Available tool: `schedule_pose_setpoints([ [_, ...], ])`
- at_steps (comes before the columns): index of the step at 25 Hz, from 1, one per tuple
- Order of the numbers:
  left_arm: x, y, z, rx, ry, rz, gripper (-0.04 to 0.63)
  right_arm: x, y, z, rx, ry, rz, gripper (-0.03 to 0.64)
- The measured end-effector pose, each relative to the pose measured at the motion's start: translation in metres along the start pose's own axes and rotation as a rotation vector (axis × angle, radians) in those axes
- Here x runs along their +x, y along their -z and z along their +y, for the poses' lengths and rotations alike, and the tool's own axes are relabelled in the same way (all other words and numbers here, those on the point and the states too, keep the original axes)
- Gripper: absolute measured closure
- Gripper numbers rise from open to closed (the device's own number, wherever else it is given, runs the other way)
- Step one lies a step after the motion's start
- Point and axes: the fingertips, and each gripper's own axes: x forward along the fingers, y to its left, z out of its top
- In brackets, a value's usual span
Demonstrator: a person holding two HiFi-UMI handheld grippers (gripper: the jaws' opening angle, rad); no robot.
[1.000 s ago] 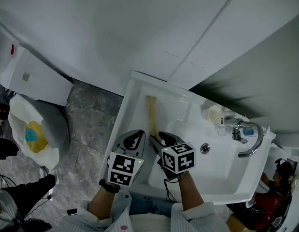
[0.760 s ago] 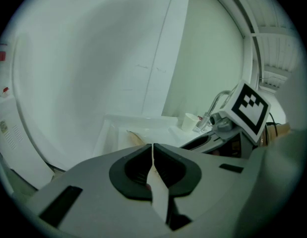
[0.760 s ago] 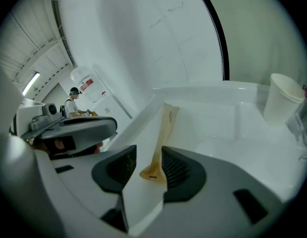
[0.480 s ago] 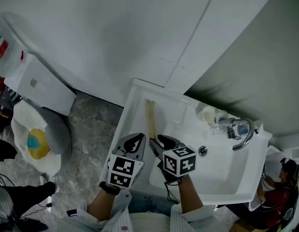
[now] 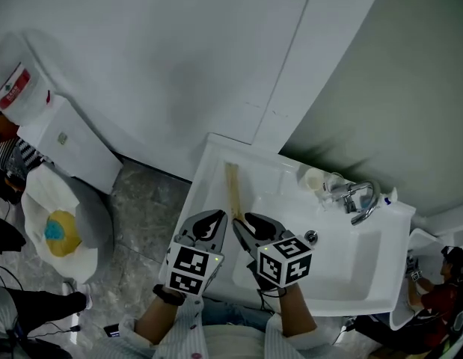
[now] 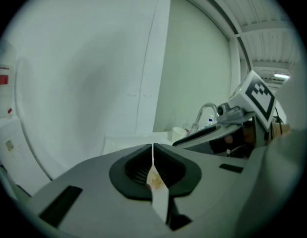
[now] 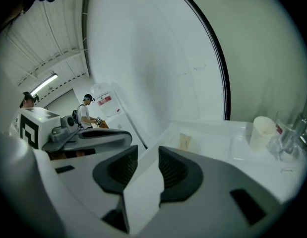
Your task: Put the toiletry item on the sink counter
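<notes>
While both tongs hover over the near rim of the basin (image 5: 321, 271), neither one holds anything. The left tongs (image 5: 210, 221), on the basin's left side, have their jaws pressed together. A tan fleck shows low in the slit between them, and I take it for the toiletry item lying beyond, not something gripped. The right tongs (image 5: 250, 224), just beside them and closer to the basin, have their jaws apart and closing. Only bare white table shows between them.

Just beyond both tips, the toiletry item (image 5: 232, 185), a long tan strip, lies flat on the table (image 5: 209, 174) along the basin's left edge. It is apart from both tongs and touches nothing else. It points away from the person toward the wall (image 5: 179, 66).

Farther off, at the basin's back edge, a pale cup (image 5: 314, 179) stands beside the tap (image 5: 358, 199), well apart from the strip.

By my reading, the placing itself is done: the item rests where the task wants it and has been let go. What seems left is only to draw the tongs back from the basin without brushing the strip.
</notes>
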Motion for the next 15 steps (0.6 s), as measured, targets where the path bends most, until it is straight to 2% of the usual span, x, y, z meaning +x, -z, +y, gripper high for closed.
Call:
schedule_pose_setpoints([
  [6, -0.015, -0.030, -0.021, 0.038, 0.039, -0.072, 0.571, -0.034, -0.028, 0.013, -0.062, 0.014, -0.115, 0.511],
  [15, -0.042, -0.076, -0.051, 0.024, 0.134, -0.176, 0.571, -0.085, -0.079, 0.039, -0.138, 0.021, -0.283, 0.584],
])
